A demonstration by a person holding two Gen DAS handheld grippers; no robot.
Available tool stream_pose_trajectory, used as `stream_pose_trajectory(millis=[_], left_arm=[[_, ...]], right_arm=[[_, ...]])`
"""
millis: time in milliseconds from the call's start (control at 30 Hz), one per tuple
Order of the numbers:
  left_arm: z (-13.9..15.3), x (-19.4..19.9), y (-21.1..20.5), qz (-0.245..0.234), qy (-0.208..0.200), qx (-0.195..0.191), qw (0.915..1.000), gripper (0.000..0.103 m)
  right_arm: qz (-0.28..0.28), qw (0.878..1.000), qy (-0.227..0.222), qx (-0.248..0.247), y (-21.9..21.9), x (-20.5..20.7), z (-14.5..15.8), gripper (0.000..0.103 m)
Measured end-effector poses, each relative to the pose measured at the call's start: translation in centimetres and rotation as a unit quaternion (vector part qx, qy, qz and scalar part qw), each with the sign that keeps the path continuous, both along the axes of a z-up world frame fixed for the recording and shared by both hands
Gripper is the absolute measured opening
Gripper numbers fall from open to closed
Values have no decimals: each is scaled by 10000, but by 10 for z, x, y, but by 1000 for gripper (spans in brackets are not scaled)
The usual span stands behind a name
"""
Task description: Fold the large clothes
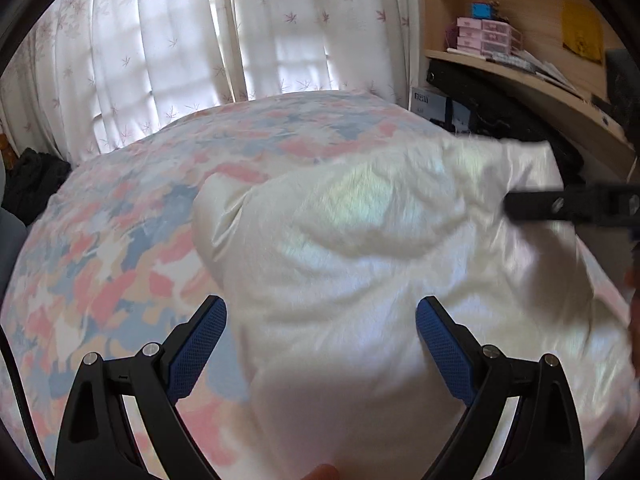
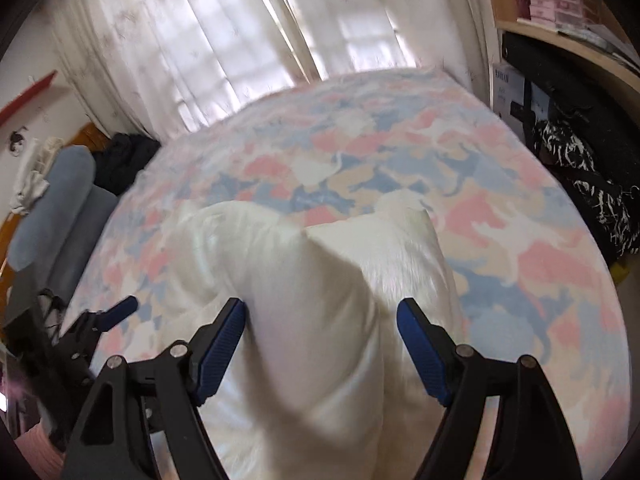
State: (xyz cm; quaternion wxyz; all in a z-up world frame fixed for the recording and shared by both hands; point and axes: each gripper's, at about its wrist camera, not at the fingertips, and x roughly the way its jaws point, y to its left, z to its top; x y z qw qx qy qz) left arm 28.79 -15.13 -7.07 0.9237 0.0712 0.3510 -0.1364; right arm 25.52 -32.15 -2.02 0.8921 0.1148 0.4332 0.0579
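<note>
A large white garment (image 1: 360, 248) lies bunched on a bed with a pink, blue and cream patterned cover (image 1: 120, 248). My left gripper (image 1: 322, 314) hangs over the garment's near part, its blue pads wide apart and open, with cloth showing between them but not pinched. The right gripper (image 1: 560, 204) reaches in from the right edge of the left wrist view. In the right wrist view the garment (image 2: 320, 300) rises in a fold between the spread fingers of my right gripper (image 2: 322, 310), which is open. The left gripper (image 2: 116, 314) shows at the left there. The picture is blurred.
White curtains (image 1: 180, 40) hang behind the bed. A wooden shelf (image 1: 520, 80) with pink drawer boxes (image 1: 484, 36) stands at the right, with black bags (image 2: 580, 152) beneath it. A grey-blue cushion (image 2: 52, 216) and dark clothes (image 2: 124, 156) lie at the bed's left.
</note>
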Motion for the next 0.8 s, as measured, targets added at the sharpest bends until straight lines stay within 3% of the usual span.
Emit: stream_pose_trajectory(millis=[33, 67, 133, 167, 300, 400, 500, 633, 800], left_arm=[[1, 7, -3, 13, -20, -71, 10000, 95], [1, 13, -6, 21, -38, -123, 9999, 95], [4, 24, -14, 7, -70, -212, 9998, 95], [5, 28, -20, -11, -92, -243, 9997, 95], [2, 44, -47, -164, 32, -292, 9994, 95], [-11, 55, -68, -258, 289, -219, 9990, 95], [-23, 57, -80, -301, 296, -26, 9991, 98], [-37, 62, -84, -298, 293, 135, 9990, 102], [-51, 71, -76, -219, 376, 10, 9991, 102]], right_arm=[[41, 9999, 64, 134, -1, 7, -5, 77], [112, 9995, 64, 303, -1, 14, -11, 63], [201, 9996, 73, 176, 0, 20, -18, 41], [131, 9999, 99, -10, -1, 22, -22, 38], [-202, 9996, 9, -172, -22, 19, -36, 37], [-472, 9989, -25, 53, -46, 16, -53, 37], [-598, 9974, -121, 385, -62, 12, -71, 39], [-633, 9969, -254, 403, -60, 14, -85, 41], [-631, 9966, -346, 412, -53, 22, -97, 44]])
